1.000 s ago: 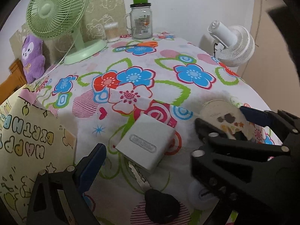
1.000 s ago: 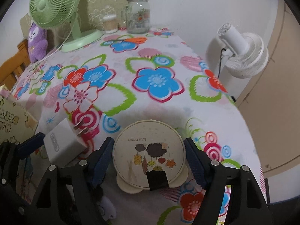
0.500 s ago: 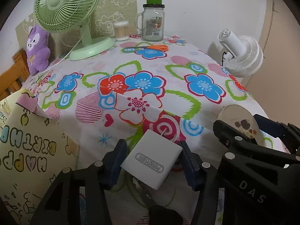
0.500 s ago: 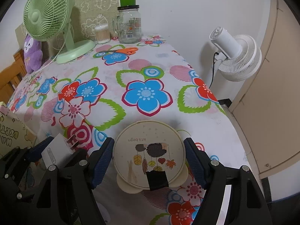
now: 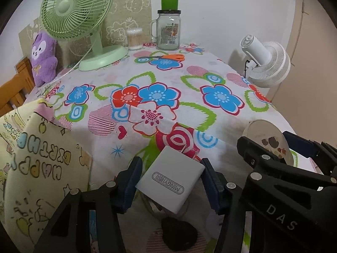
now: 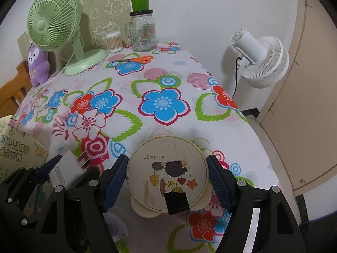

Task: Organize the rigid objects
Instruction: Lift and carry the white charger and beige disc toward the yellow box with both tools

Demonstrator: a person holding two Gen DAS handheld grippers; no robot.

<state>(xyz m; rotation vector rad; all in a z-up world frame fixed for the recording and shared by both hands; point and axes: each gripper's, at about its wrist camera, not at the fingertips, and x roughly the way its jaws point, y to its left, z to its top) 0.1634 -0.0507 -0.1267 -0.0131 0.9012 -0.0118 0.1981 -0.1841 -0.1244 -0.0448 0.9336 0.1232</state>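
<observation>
A white plug-in charger point(image 5: 170, 181) with printed lettering sits between the blue pads of my left gripper point(image 5: 171, 168), which is shut on its two sides just above the flowered tablecloth point(image 5: 155, 97). A round cream case point(image 6: 166, 172) with a hedgehog picture and a black tape patch is held by my right gripper point(image 6: 167, 162), shut on its rim. In the left wrist view the right gripper point(image 5: 273, 154) and the case point(image 5: 267, 141) are close by on the right. In the right wrist view the charger point(image 6: 63, 168) shows its prongs at lower left.
A black key fob point(image 5: 179, 236) lies under the charger and a small white round thing point(image 6: 115, 229) lies near it. A birthday bag point(image 5: 31, 168) stands left. At the back are a green fan point(image 5: 78, 10), a jar point(image 5: 168, 31), cotton swabs point(image 5: 134, 39) and orange scissors point(image 5: 168, 57). A white fan point(image 5: 265, 63) stands beyond the table's right edge.
The left jaws went from wide open around the charger to closed on its sides. The right gripper has kept its hold on the round case.
</observation>
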